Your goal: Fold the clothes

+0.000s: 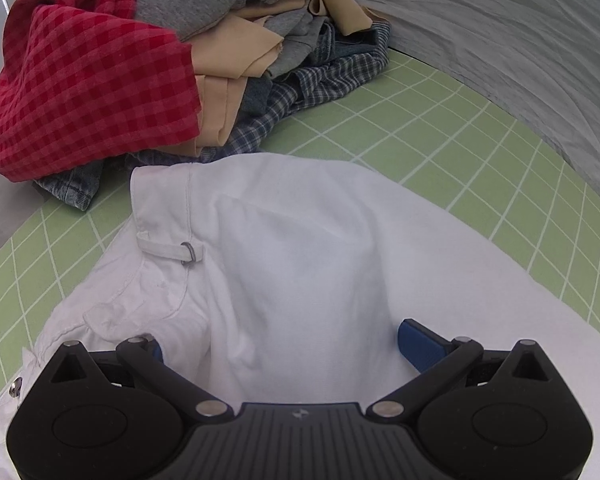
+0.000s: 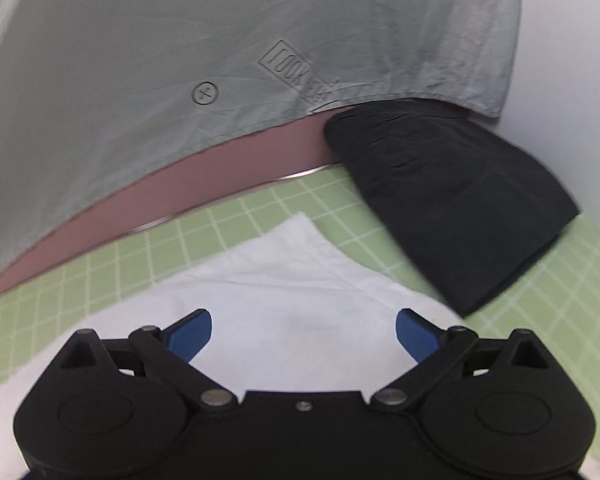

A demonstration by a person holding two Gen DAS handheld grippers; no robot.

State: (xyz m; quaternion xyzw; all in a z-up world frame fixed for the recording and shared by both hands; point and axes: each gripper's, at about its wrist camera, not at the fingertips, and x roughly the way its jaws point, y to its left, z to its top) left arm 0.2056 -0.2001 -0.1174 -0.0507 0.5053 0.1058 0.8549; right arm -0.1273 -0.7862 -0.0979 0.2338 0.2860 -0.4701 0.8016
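Mid-fold on the white cotton garment (image 1: 300, 248), lying flat on my green gridded surface (image 1: 480, 140).

My right gripper (image 2: 304, 330) and left gripper (image 1: 280, 344) hover wide over it, empty; next I judge I must pinch an edge.

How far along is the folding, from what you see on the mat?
Done: one black garment lies folded flat at the edge of the green mat.

In hand: the white garment is spread on the mat. Both the left gripper and the right gripper are open over it, gripping nothing.

Left: finishing the white piece, then the unfolded pile of red-checked, grey, tan, plaid and denim clothes.
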